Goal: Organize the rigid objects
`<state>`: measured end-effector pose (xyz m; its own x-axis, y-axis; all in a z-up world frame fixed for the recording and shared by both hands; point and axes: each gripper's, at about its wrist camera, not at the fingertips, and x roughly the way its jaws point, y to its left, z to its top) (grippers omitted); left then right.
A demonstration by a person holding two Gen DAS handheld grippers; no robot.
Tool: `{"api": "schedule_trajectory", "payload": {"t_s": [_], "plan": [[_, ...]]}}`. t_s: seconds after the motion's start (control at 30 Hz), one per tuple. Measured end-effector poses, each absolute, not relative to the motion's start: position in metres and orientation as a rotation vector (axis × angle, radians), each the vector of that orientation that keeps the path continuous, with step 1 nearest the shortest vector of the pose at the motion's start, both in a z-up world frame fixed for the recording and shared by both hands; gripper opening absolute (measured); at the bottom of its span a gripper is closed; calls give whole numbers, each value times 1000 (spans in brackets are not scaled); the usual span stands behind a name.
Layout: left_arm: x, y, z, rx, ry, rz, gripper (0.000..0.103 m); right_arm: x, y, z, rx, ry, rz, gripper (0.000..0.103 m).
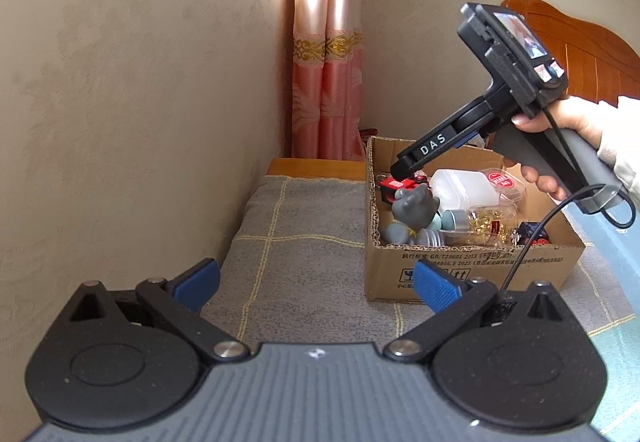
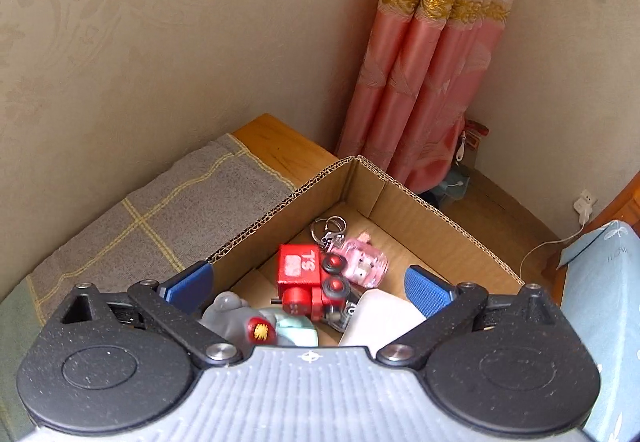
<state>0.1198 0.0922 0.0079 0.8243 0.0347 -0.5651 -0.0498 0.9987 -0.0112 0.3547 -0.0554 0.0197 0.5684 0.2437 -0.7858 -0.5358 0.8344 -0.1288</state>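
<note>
A cardboard box [image 1: 472, 274] sits on a grey checked blanket [image 1: 304, 242]. It holds a red toy truck [image 2: 308, 282], a grey figurine [image 1: 412, 206], a white plastic container [image 1: 464, 186], a clear jar of gold bits [image 1: 488, 222] and a pink keychain [image 2: 364, 262]. My right gripper [image 2: 308, 286] is open and empty, hovering over the box above the truck; it also shows in the left wrist view [image 1: 404, 170]. My left gripper [image 1: 316, 286] is open and empty, above the blanket left of the box.
A beige wall [image 1: 140, 102] runs along the left. A pink curtain [image 2: 420, 82] hangs in the corner behind the box. A wooden headboard [image 1: 580, 42] stands at the right. A light blue cushion [image 2: 600, 302] lies right of the box.
</note>
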Motion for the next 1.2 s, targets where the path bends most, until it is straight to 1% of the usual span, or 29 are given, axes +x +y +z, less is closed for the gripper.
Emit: {"api": "schedule_trajectory", "payload": {"t_s": [0.3, 0.5, 0.67, 0.83, 1.2], "plan": [[112, 84, 16, -17, 598, 41, 102, 314, -74, 47, -352, 788, 435, 103], [107, 75, 22, -12, 622, 46, 102, 251, -104, 64, -315, 720, 254, 103], [104, 64, 27, 1, 647, 47, 102, 179, -128, 54, -252, 688, 105, 103], [98, 49, 30, 21, 669, 46, 102, 131, -142, 40, -160, 725, 31, 103], [93, 22, 32, 73, 688, 28, 102, 104, -148, 33, -49, 717, -12, 103]]}}
